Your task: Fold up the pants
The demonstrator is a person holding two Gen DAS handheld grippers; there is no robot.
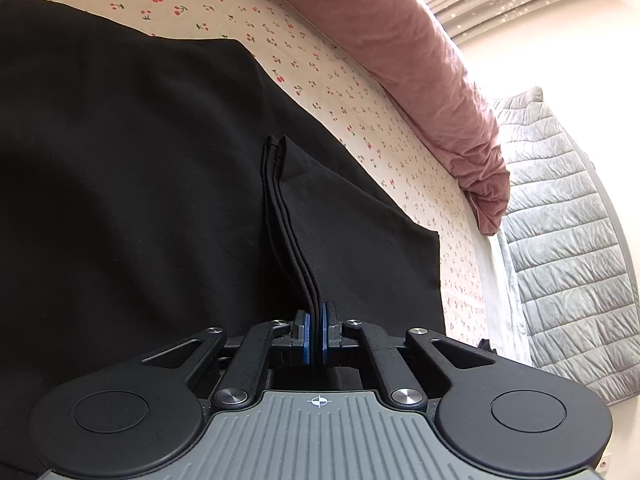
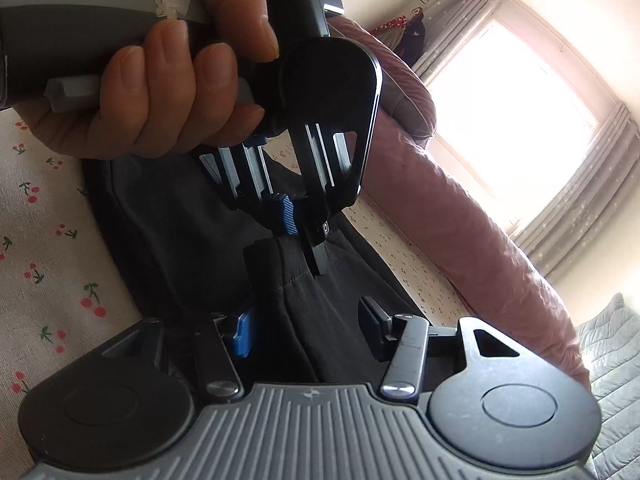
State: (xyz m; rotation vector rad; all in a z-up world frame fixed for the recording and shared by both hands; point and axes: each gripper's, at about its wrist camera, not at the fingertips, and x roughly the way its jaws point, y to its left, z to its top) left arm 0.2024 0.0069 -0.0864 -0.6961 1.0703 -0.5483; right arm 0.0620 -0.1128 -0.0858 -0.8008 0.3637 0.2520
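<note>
my left tool (image 1: pixel 316 336) pinched the stacked hems of the black pants (image 1: pixel 120 160) on the bed (image 1: pixel 360 92); my right tool (image 2: pixel 308 328) stood spread around them.

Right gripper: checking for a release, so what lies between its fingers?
Black pants fabric runs between the right gripper fingers, untouched by either, in the right wrist view.

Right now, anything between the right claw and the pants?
Nothing visible. The right claw is open with the black pants already lying between its pads; the left claw pinches the same stacked edge just ahead of it.
</note>
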